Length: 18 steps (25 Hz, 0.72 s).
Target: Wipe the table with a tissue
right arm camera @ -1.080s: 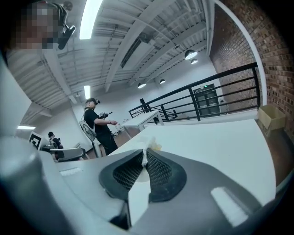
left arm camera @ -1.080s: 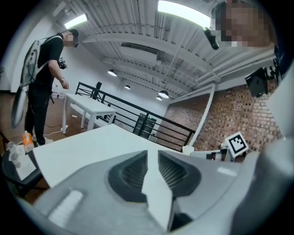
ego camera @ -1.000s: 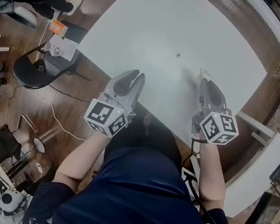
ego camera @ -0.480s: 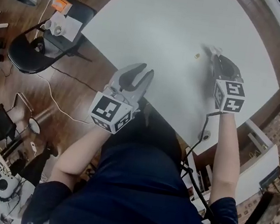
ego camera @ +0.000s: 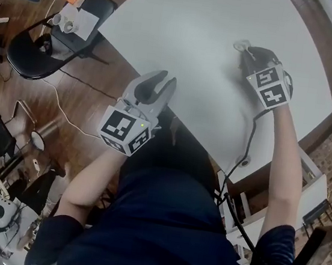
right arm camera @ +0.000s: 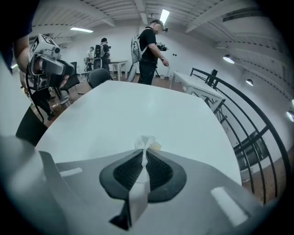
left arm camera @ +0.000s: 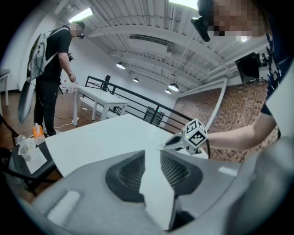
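Observation:
The white table (ego camera: 185, 34) fills the upper middle of the head view. My right gripper (ego camera: 245, 50) reaches out over its far right part and is shut on a small white tissue (ego camera: 240, 45). In the right gripper view the tissue (right arm camera: 146, 143) sticks out as a crumpled tuft from the shut jaws, low over the table (right arm camera: 138, 114). A small yellowish speck (right arm camera: 156, 147) lies right behind it. My left gripper (ego camera: 162, 83) hovers at the table's near edge, open and empty. From the left gripper (left arm camera: 152, 155) I see the right gripper (left arm camera: 181, 140) across the table.
A black chair (ego camera: 27, 56) and a stool with paper and cups (ego camera: 77, 23) stand on the wooden floor to the left, with cables (ego camera: 54, 105) trailing. A person (left arm camera: 53, 59) stands beyond the table, near other white tables (left arm camera: 98, 98) and a black railing (right arm camera: 250, 124).
My right gripper has pushed farther out across the table with the tissue, up to the small speck. The left gripper has stayed near the table's front edge.

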Motion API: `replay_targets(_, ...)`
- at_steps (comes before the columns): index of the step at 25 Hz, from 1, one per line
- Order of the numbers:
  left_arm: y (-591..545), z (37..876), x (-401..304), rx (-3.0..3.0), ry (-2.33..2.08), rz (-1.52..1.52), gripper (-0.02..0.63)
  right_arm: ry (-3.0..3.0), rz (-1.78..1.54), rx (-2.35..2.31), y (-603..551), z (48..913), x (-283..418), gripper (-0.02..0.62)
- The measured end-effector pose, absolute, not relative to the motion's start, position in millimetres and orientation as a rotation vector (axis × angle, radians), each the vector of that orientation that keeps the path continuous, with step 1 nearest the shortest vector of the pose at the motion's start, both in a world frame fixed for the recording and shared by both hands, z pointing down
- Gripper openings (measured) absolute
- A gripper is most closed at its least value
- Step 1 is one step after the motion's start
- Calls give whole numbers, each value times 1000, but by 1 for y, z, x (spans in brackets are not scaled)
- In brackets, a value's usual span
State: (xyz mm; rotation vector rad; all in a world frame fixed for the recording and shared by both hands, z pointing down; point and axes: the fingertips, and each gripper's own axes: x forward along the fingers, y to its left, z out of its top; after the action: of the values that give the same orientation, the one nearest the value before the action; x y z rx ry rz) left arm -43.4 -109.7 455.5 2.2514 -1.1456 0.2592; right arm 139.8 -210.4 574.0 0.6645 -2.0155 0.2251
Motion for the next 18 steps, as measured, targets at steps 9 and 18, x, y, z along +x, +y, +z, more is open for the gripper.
replay_targets(9, -96, 462, -47, 2222, -1152, 251, 103, -2006, 235, 607, -207, 586, 134, 26)
replay_targets(18, -95, 466, -42, 2231, -1137, 242, 101, -2026, 246, 543, -185, 594, 124, 26)
